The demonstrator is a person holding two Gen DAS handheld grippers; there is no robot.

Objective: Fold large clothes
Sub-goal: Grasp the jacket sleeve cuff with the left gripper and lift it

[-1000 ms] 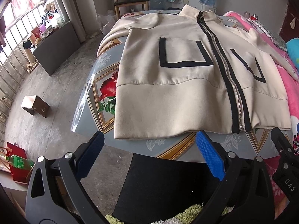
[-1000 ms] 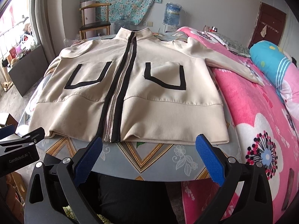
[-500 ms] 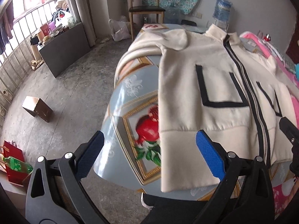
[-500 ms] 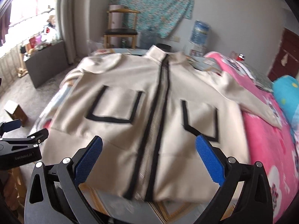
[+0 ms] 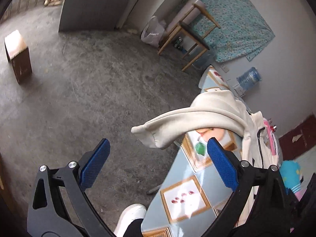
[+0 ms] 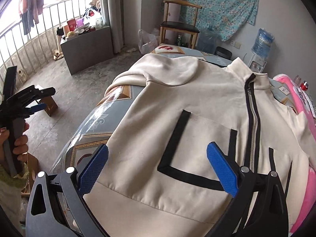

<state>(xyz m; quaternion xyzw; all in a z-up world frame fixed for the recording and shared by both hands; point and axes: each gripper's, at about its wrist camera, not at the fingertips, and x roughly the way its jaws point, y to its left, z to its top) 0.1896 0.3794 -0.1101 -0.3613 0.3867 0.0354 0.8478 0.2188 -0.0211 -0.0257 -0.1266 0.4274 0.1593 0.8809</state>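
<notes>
Left wrist: left gripper (image 5: 157, 159) fingers spread near sleeve cuff (image 5: 150, 136); right gripper (image 6: 157, 166) fingers spread above jacket (image 6: 197, 118).

My jaws gape wide over the floor (image 5: 88, 90); the cream jacket (image 5: 197, 122) sleeve hangs off the desk (image 5: 189, 179) edge, just beyond my right pad.

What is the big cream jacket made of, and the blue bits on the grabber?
The jacket looks like soft, matte knit fabric, maybe fleece: it drapes and creases gently, with black woven-looking trim. The blue pads on the right gripper look like rubbery plastic with a dotted grip texture; I can't be sure.
</notes>
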